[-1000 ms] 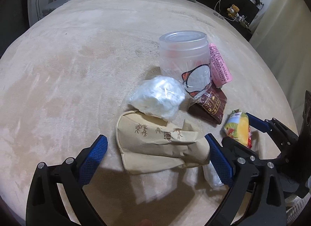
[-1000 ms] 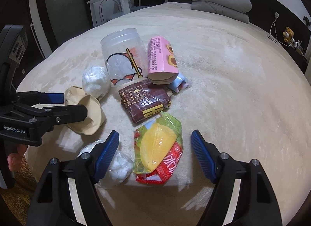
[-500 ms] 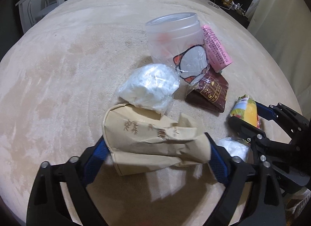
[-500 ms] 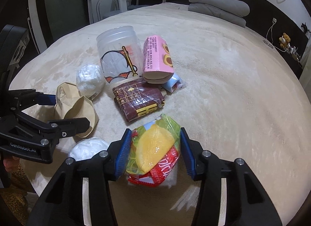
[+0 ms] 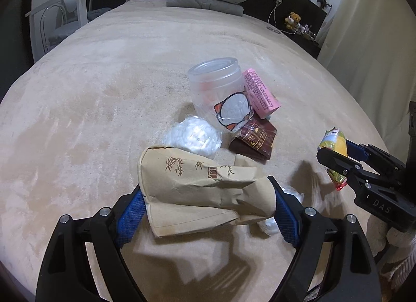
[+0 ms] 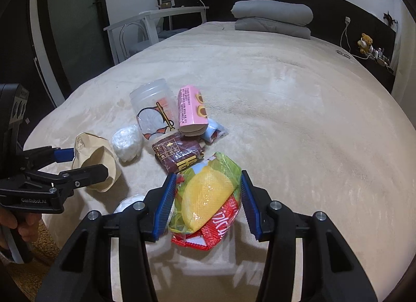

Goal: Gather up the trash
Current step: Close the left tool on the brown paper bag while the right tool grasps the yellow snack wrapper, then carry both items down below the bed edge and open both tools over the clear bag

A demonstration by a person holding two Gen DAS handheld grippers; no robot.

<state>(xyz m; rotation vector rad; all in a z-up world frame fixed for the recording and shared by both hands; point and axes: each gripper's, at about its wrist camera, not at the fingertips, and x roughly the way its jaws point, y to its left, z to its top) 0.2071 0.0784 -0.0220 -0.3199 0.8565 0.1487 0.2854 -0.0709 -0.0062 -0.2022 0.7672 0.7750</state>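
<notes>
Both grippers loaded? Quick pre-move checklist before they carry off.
1. Left gripper clamped on brown paper bag: ok, pads press both ends.
2. Right gripper clamped on yellow-green snack wrapper: ok.
3. Both items clear of the bed: cannot tell.
4. White crumpled wad between the grippers not snagged: cannot tell.
5. Trash left behind: not ok; plastic jar, pink carton, dark red packet remain.

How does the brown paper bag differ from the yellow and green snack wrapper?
The brown paper bag is matt, crumpled paper with bamboo prints; the snack wrapper is glossy, colourful plastic. The left gripper holds the bag; the right gripper holds the wrapper. Both are clamped between blue pads.
</notes>
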